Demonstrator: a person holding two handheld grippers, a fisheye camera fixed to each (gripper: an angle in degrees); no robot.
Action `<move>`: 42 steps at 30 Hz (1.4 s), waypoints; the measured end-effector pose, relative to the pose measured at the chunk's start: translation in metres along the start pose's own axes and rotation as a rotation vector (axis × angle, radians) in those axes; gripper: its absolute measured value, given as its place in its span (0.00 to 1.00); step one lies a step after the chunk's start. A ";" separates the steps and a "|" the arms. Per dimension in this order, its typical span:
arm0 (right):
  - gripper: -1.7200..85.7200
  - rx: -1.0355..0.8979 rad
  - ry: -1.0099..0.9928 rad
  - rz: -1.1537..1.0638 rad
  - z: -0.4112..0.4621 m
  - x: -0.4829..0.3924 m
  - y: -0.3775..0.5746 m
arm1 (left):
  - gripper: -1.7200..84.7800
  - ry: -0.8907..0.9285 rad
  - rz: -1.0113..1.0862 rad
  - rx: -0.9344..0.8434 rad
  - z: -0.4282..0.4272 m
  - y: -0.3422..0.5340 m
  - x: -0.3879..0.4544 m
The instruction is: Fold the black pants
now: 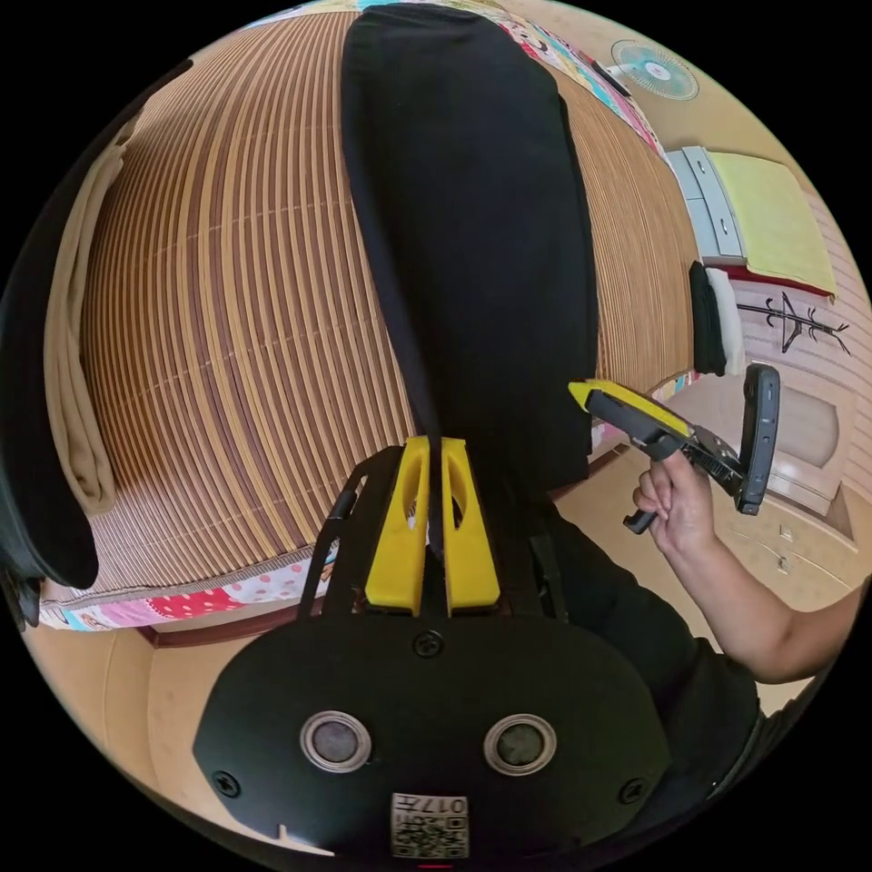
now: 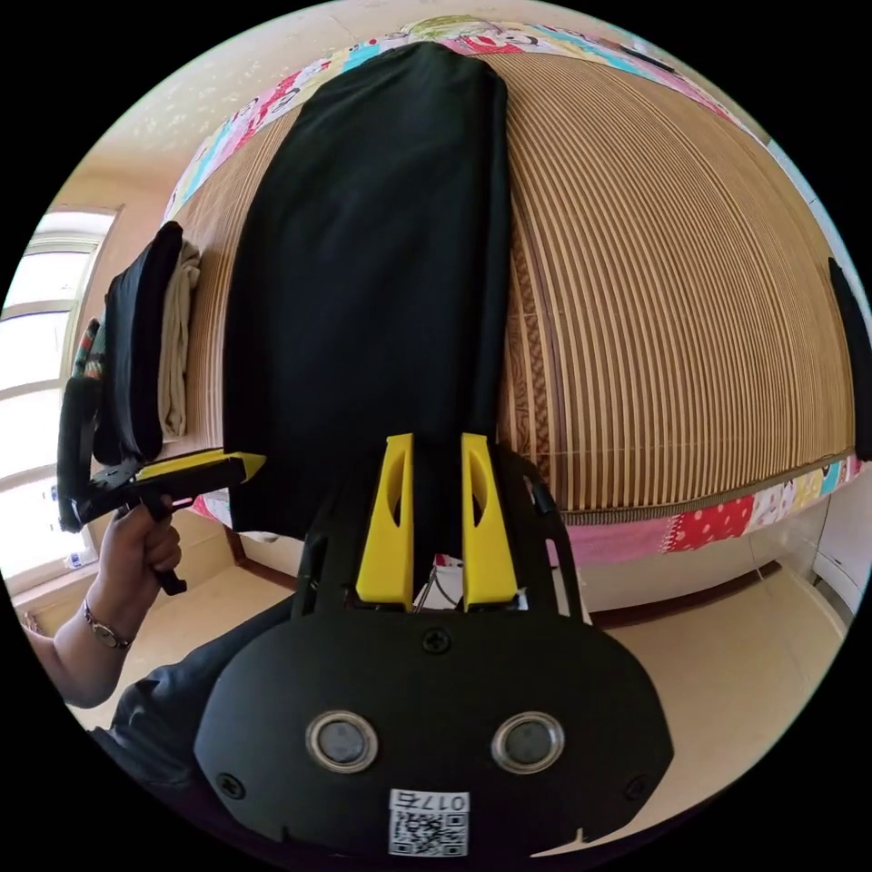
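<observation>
Just behind the left gripper (image 1: pixel 434 454), the near end of the black pants (image 1: pixel 472 227) is covered by its yellow jaws, so the hem cannot be seen. Under the right gripper (image 2: pixel 436 454) the cloth edge likewise vanishes. Off to that claw's side, a folded pile (image 2: pixel 150 345) is too small to identify.

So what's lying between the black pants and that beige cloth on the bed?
Nothing lies there. Between the black pants and the beige cloth is just bare striped mat, seen in the left gripper view.

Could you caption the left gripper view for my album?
Yellow-jawed left gripper pinches long black pants on a striped bamboo mat.
</observation>
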State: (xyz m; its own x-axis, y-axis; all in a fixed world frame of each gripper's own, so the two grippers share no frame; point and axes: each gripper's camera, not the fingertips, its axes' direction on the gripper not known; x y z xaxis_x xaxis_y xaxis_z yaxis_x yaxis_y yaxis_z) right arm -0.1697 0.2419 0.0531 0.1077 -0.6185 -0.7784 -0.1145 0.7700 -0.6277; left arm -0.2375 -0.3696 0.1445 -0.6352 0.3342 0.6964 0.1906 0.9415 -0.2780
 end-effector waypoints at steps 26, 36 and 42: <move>0.13 0.118 -0.407 0.103 -0.066 0.187 0.000 | 0.15 0.336 -0.042 0.226 -0.086 0.003 -0.015; 0.17 0.048 -0.652 0.016 -0.047 0.231 -0.192 | 0.15 0.468 -0.036 0.256 -0.118 -0.165 -0.018; 0.08 -0.030 -0.860 0.222 -0.025 0.246 -0.203 | 0.07 0.584 -0.084 0.249 -0.118 -0.173 -0.022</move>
State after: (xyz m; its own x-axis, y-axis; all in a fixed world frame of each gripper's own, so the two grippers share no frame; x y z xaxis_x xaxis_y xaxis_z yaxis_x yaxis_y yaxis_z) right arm -0.1443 -0.0709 -0.0114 0.7829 -0.1145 -0.6116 -0.2456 0.8462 -0.4728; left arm -0.1683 -0.5347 0.2551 -0.1147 0.2950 0.9486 -0.0660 0.9505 -0.3036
